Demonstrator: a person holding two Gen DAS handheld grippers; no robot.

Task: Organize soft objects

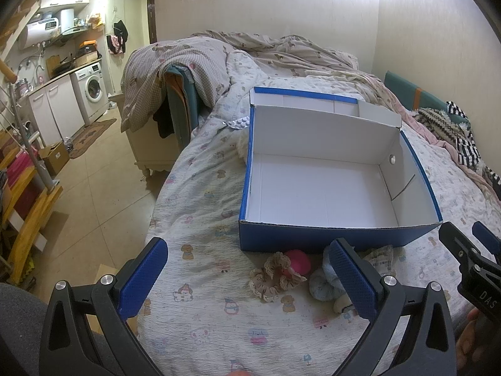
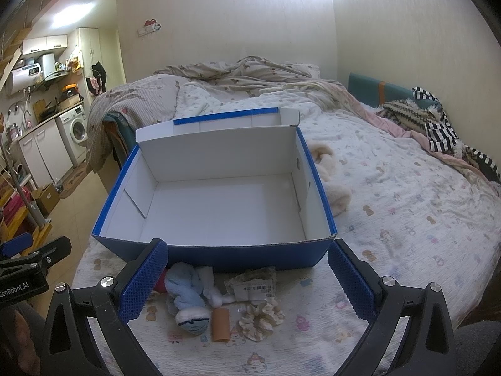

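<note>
An open blue cardboard box (image 1: 341,238) with a white, empty inside stands on the bed; it also shows in the right wrist view (image 2: 250,257). In front of it lie soft items: a blue plush toy (image 2: 188,297), a cream scrunchie (image 2: 260,316), an orange-brown roll (image 2: 220,324), a packaged item with a label (image 2: 253,285), and a pink toy with a lace scrunchie (image 1: 278,275). My left gripper (image 1: 250,279) is open above the lace scrunchie. My right gripper (image 2: 247,282) is open above the pile. Both are empty.
A cream fluffy plush (image 2: 332,181) lies right of the box. Crumpled quilts (image 2: 244,81) and striped clothes (image 2: 438,125) sit at the back of the bed. The bed edge drops to a tiled floor (image 1: 94,194) on the left, with kitchen cabinets and a washing machine (image 1: 90,87).
</note>
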